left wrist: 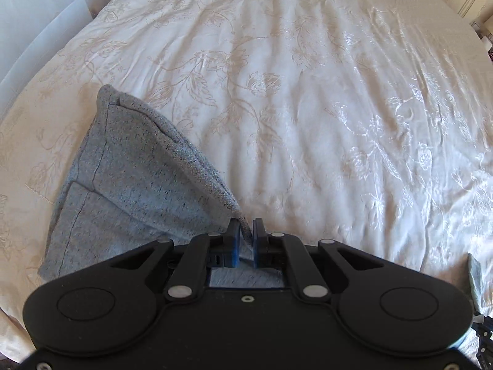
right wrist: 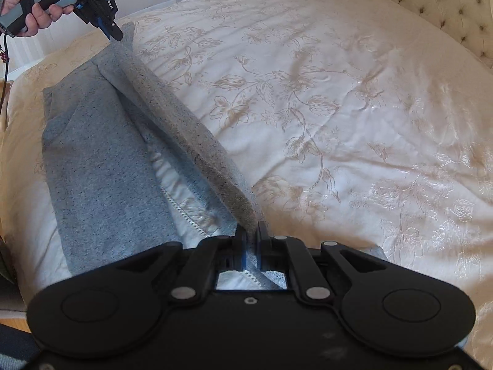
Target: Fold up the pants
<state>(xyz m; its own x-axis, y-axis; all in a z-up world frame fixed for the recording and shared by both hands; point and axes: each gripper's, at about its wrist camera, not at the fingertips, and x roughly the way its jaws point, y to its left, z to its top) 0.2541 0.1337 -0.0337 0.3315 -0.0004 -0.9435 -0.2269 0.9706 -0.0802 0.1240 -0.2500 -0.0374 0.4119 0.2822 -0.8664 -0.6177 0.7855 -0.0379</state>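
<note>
Black linkage arms of the left gripper (left wrist: 245, 240) are filling the bottom of the left wrist view, and its blue-padded jaws are pinching a raised edge of the grey pants (left wrist: 123, 182). From that pinch the speckled grey fabric is sloping down and away to the left, where the rest of the garment is lying on the cream floral bedspread (left wrist: 323, 123). A seam is running along the cloth, and the far corner is folding over onto itself. White panels (left wrist: 34, 30) are leaning beyond the bed's left edge.

Seen from the right wrist, the right gripper (right wrist: 252, 240) is likewise pressing its jaws together on the grey fabric, holding the near end of the same lifted edge. That edge is stretching as a taut ridge up and to the left, toward the other gripper, which is gripping its far end. A person's hand (right wrist: 34, 9) is wrapping around that gripper's grey handle. Below the ridge, the pants are resting on the bedspread near the bed's left side, with a pale waistband lining showing. A tufted headboard (right wrist: 416, 6) is standing at the upper right.
</note>
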